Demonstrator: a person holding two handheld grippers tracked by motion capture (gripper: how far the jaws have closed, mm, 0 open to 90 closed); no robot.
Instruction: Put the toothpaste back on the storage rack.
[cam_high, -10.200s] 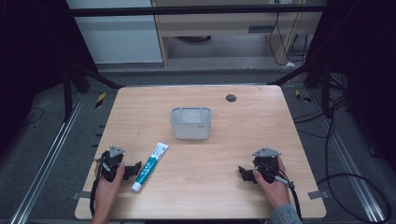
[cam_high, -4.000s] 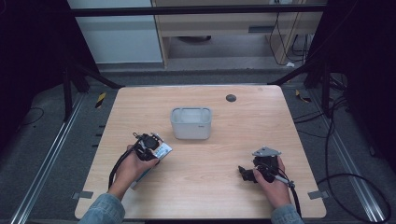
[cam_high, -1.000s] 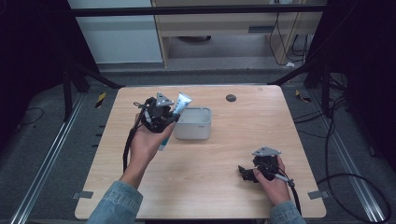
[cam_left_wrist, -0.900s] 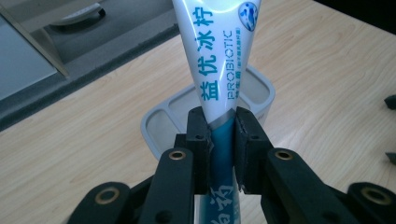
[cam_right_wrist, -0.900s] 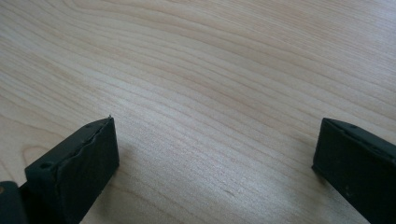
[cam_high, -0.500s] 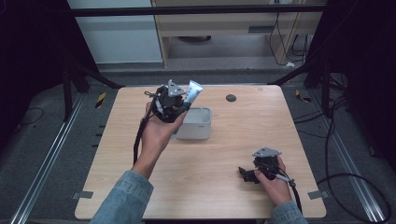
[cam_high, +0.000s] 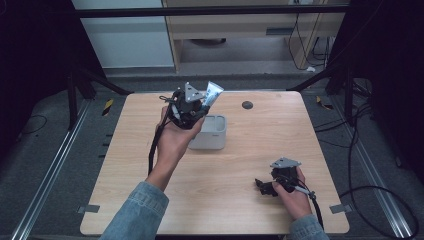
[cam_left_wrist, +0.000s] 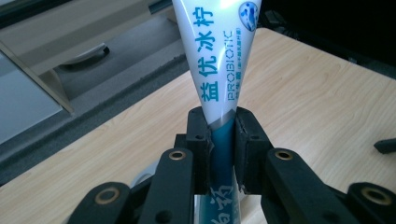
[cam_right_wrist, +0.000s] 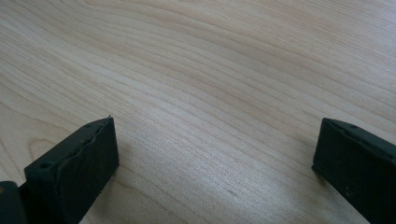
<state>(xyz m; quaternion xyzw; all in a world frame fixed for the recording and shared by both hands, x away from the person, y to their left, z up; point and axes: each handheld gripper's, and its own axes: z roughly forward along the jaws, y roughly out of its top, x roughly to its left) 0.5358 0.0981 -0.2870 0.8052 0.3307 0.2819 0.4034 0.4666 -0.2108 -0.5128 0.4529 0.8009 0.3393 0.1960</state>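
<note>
The left gripper (cam_high: 196, 104) is lifted off the table, its 2 black jaws clamped tight on a toothpaste tube (cam_high: 211, 93) that pokes up and away from it, above the far edge of a small box (cam_high: 212, 136). In the left gripper view the tube (cam_left_wrist: 219, 60) is soft, glossy plastic, white over most of its body with teal lettering and a solid teal band where the ridged rubber pads (cam_left_wrist: 200, 140) pinch it; it fans out wide and flat toward its far end. The left gripper (cam_left_wrist: 220, 154) itself is matte black, with brass-ringed screw holes in its linkage arms. The box is a pale, translucent plastic tub, squarish with rounded corners, sitting near the middle of the table (cam_high: 260, 130). That tabletop is light wood laminate with a fine straight grain and rounded corners, and a small dark round disc (cam_high: 247, 105) lies flat near its far edge. The right gripper (cam_high: 266, 186) rests low on the near right part of the table, held in the person's hand; in the right gripper view its 2 blocky black jaws stand wide apart with bare wood grain (cam_right_wrist: 210, 93) between them.
</note>
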